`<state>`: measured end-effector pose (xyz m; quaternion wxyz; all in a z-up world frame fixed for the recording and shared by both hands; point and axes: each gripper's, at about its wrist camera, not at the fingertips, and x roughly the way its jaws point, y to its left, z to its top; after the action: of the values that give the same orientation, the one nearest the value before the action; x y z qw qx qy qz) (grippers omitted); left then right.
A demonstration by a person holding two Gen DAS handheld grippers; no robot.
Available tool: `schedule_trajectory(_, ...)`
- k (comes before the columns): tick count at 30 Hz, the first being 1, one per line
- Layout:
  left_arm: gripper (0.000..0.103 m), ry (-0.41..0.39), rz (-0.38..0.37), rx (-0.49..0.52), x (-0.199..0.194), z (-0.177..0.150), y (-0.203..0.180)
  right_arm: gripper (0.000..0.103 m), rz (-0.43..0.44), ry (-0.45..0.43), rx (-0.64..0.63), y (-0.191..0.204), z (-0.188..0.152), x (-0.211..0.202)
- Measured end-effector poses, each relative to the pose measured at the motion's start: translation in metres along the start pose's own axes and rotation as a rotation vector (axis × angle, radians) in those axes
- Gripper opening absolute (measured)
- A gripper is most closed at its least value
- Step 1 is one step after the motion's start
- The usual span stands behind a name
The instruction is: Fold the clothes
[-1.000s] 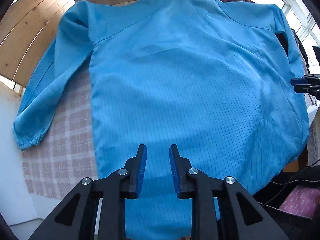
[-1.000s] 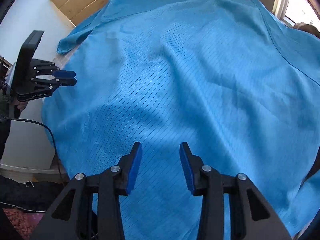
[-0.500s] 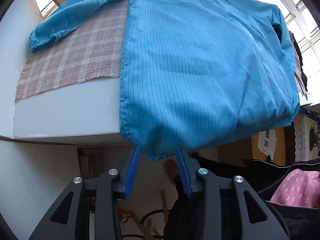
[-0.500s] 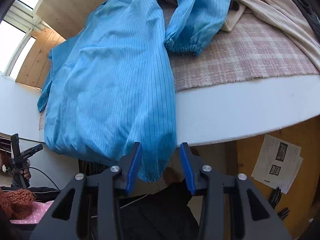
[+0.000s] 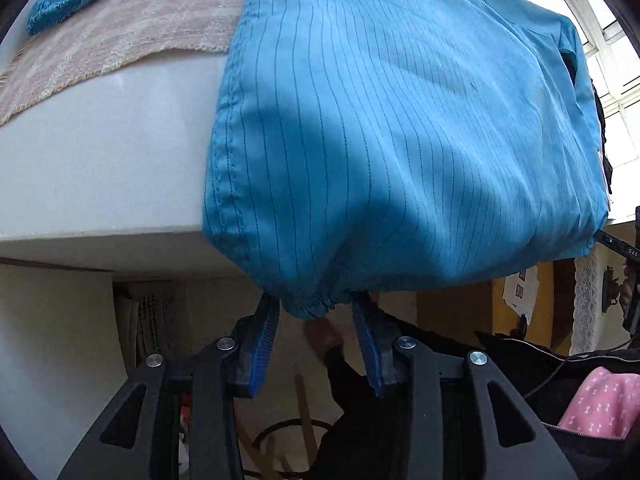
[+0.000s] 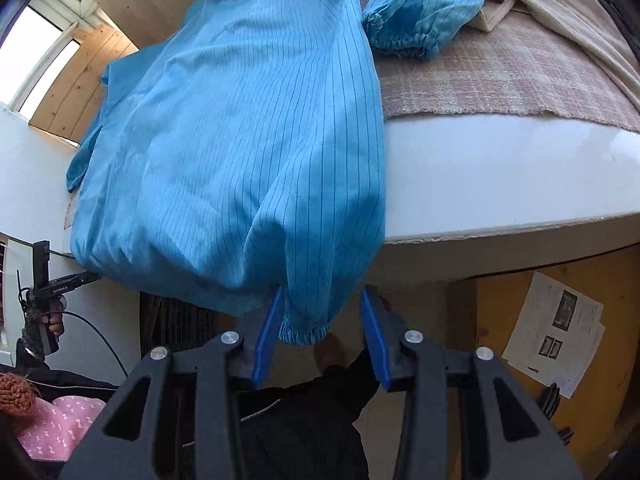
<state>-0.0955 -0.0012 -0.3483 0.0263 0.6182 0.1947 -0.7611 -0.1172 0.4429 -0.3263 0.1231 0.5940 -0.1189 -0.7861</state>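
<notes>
**Both grippers at the hanging hem**

Since a second ago, both grippers have come down from over the spread garment to its hem at the table edge.

Left wrist view: blue pinstriped garment (image 5: 400,128) lies on a checked cloth (image 5: 120,36) over the white table (image 5: 104,168), hem hanging past the edge. Left gripper (image 5: 316,320) stands partly open, gathered hem corner between the pads; contact looks loose, hard to confirm. Pink bow-print fabric (image 5: 600,404) at lower right.

Right wrist view: right gripper (image 6: 320,320) partly open, the other elastic hem corner between its pads, not pinched. A sleeve cuff (image 6: 400,36) rests on the cloth. Printed sheets (image 6: 560,320) below; text unreadable.
</notes>
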Motion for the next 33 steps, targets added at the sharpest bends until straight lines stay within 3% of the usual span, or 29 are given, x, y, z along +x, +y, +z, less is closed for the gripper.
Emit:
schedule_trajectory(6,0.033,-0.031,-0.047,0.015,0.022,0.019,-0.017,0.039,0.0,0.056,-0.009,-0.007,0.003,0.021)
schedule_trajectory(9,0.011,-0.061,-0.109,0.018,0.023,0.025,-0.02,0.039,0.017,0.089,-0.006,-0.01,0.005,0.033)
schedule_trajectory(12,0.009,-0.074,-0.149,0.033,0.012,0.02,-0.025,0.038,0.097,0.071,-0.013,-0.009,0.006,0.035)
schedule_trajectory(13,0.009,-0.091,-0.186,0.024,0.001,0.017,-0.025,0.025,0.127,0.065,-0.026,-0.007,0.005,0.033)
schedule_trajectory(14,0.009,-0.111,-0.215,0.015,-0.011,0.014,-0.025,0.005,0.13,0.076,-0.047,-0.003,0.004,0.03)
schedule_trajectory(18,0.009,-0.268,-0.276,0.021,-0.089,0.023,-0.03,0.004,0.264,-0.006,-0.074,0.01,0.004,-0.025)
schedule_trajectory(21,0.009,-0.399,-0.34,0.054,-0.148,0.068,-0.03,0.004,0.361,-0.121,-0.063,0.017,0.025,-0.075)
schedule_trajectory(26,0.009,-0.49,-0.227,0.162,-0.192,0.194,-0.041,0.004,0.474,-0.319,-0.052,0.027,0.122,-0.133)
schedule_trajectory(30,0.009,-0.502,-0.156,0.117,-0.196,0.285,-0.045,0.004,0.445,-0.377,-0.055,0.039,0.211,-0.141)
schedule_trajectory(33,0.009,-0.476,-0.122,0.097,-0.188,0.325,-0.046,0.004,0.402,-0.377,-0.012,0.042,0.269,-0.134)
